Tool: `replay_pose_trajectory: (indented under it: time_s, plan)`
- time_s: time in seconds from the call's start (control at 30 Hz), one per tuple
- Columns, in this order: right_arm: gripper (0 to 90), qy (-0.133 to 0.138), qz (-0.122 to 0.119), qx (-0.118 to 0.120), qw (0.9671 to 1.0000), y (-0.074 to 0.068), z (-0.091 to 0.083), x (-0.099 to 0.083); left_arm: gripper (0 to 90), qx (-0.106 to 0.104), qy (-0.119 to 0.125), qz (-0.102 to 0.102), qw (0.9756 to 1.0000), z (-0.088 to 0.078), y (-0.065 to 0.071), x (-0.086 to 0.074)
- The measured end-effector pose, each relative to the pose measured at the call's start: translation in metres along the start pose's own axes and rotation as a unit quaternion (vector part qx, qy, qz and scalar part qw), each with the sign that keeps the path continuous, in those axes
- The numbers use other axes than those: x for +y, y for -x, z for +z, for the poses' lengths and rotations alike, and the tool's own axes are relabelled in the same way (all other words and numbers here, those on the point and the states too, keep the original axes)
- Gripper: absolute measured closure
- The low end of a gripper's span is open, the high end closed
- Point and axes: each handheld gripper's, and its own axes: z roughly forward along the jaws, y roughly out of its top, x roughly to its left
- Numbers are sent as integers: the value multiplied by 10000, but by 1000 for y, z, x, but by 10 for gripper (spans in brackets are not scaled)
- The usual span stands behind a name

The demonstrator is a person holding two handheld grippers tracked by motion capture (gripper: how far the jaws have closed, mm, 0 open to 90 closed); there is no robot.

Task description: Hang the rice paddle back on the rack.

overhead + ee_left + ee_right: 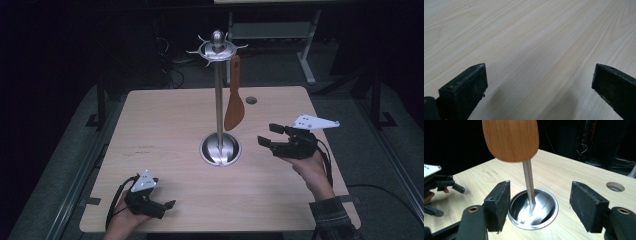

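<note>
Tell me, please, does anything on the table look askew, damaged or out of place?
Nothing stands out: the metal stand is upright on the table, and the wooden spatula hangs straight from its top ring.

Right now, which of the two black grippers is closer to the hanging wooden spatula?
The right gripper, beside the brown wooden spatula; the left gripper rests near the table's front edge.

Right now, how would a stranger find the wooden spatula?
Look at the steel rack standing mid-table. From a hook at its crown hangs the wooden spatula, blade down, right of the pole. It is the one brown thing among shiny metal.
</note>
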Motion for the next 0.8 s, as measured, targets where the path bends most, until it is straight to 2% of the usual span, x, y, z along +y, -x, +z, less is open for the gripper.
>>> replay_pose_trajectory:
  time_s: [0.57,0.8]
  plan:
    - [316,-370,53,-82,9993,-1,1,-49,0,-6,43,-21,10000,0,0,-1]
    - [313,-449,156,-238,9986,3,-5,-71,0,7,67,-30,10000,-1,0,-2]
